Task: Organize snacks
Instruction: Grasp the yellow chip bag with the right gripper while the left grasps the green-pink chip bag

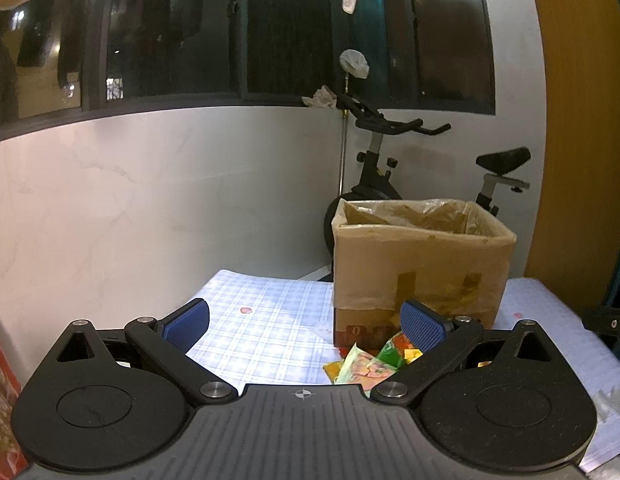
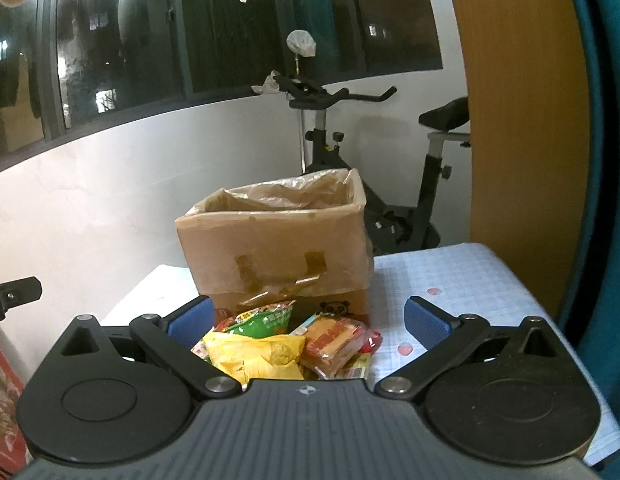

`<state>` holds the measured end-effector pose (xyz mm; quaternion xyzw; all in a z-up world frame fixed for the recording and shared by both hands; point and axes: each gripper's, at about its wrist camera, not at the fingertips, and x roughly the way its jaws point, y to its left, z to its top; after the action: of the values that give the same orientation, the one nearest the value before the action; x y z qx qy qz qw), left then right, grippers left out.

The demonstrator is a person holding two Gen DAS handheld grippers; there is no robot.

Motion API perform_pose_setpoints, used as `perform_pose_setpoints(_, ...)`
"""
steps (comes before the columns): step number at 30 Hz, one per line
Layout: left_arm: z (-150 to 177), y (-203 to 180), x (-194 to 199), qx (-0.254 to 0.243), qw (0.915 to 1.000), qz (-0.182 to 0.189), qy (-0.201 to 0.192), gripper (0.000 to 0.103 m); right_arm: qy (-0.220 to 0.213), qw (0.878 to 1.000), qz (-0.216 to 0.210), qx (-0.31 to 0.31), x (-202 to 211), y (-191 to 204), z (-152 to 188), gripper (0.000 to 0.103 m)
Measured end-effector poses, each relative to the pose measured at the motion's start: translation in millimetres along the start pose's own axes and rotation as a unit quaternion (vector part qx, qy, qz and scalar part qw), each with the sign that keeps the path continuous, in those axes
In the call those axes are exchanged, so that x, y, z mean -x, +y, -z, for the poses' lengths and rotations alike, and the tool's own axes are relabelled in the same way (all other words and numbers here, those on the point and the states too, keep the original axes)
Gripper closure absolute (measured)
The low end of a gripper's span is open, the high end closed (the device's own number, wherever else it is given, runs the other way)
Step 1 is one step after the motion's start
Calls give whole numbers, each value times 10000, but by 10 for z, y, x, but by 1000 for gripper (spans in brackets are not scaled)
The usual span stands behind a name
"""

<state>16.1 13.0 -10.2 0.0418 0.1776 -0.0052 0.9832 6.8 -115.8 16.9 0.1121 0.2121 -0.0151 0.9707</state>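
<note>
A cardboard box (image 2: 274, 252) lined with a clear plastic bag stands open on a table under a blue checked cloth (image 2: 462, 276). A pile of snack packets lies in front of it: a yellow packet (image 2: 254, 354), a green packet (image 2: 266, 320) and an orange-red wrapped packet (image 2: 332, 340). My right gripper (image 2: 308, 324) hangs open just above the pile, holding nothing. In the left wrist view the box (image 1: 422, 264) is at the right and the snack packets (image 1: 370, 364) lie by the right finger. My left gripper (image 1: 304, 322) is open over bare cloth (image 1: 262, 320), left of the pile.
An exercise bike (image 1: 394, 160) stands behind the table against a white wall (image 1: 150, 200). A wooden panel (image 2: 518, 120) rises at the right. Dark windows with hanging laundry run above. The other gripper's edge (image 2: 14, 292) shows at the left. Small pink spots (image 2: 432, 291) mark the cloth.
</note>
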Motion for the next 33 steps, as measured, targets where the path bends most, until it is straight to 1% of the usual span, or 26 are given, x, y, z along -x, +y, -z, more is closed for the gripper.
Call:
perform_pose_setpoints(3, 64, -24, -117, -84, 9999, 72, 79, 2, 148, 9999, -76, 12, -115, -50, 89, 0)
perform_pose_setpoints(4, 94, -25, -158, -65, 9999, 124, 99, 7, 266, 9996, -33, 56, -184, -43, 128, 0)
perform_pose_setpoints(5, 124, -20, -193, -49, 9998, 171, 118, 9, 325, 9994, -4, 88, -211, -63, 159, 0)
perform_pose_setpoints(11, 285, 5, -498, -39, 9987, 183, 473, 9, 674, 9968, 209, 371, -512, -50, 358, 1)
perform_pose_setpoints(17, 390, 89, -805, 138, 9954, 196, 931, 9, 959, 9943, -92, 446, -867, 15, 467, 3)
perform_pose_setpoints(22, 460, 220, -955, 382, 9925, 399, 1090, 9, 1090, 9920, -281, 566, -1126, 101, 528, 7)
perform_pose_setpoints(24, 464, 218, -1017, 350, 9922, 331, 1151, 9, 1142, 9913, -341, 560, -1188, 112, 539, 8)
perform_pose_setpoints(27, 481, 175, -1082, 142, 9928, 193, 1175, 9, 1216, 9899, -417, 594, -1294, 156, 553, 8)
perform_pose_setpoints(33, 498, 121, -1138, 112, 9918, 301, 1238, 9, 1264, 9886, -457, 685, -1401, 226, 560, 8)
